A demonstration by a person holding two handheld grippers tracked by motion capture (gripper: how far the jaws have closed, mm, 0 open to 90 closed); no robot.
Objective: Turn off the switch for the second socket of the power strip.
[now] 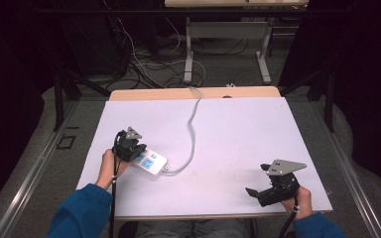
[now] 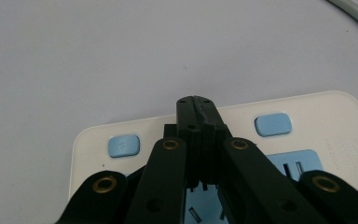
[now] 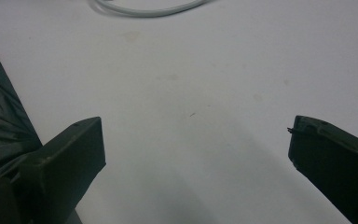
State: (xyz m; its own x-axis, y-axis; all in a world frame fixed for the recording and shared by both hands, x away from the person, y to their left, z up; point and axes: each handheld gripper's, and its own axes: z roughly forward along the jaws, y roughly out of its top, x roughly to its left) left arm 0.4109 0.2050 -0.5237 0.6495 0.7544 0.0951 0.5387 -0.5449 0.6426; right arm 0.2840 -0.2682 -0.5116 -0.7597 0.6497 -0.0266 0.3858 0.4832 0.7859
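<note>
A white power strip with pale blue buttons and blue socket faces lies on the left part of the table, its grey cable running to the far edge. My left gripper hangs over the strip's left end with its jaws pressed together and nothing between them. In the left gripper view the shut tips sit above the strip, between two blue buttons. My right gripper rests near the front right edge with jaws wide apart over bare table, holding nothing.
The white tabletop has a wooden strip along its far edge. Beyond it stand another table's legs and tangled cables on the floor. Dark curtains flank both sides. A loop of the grey cable shows at the top of the right gripper view.
</note>
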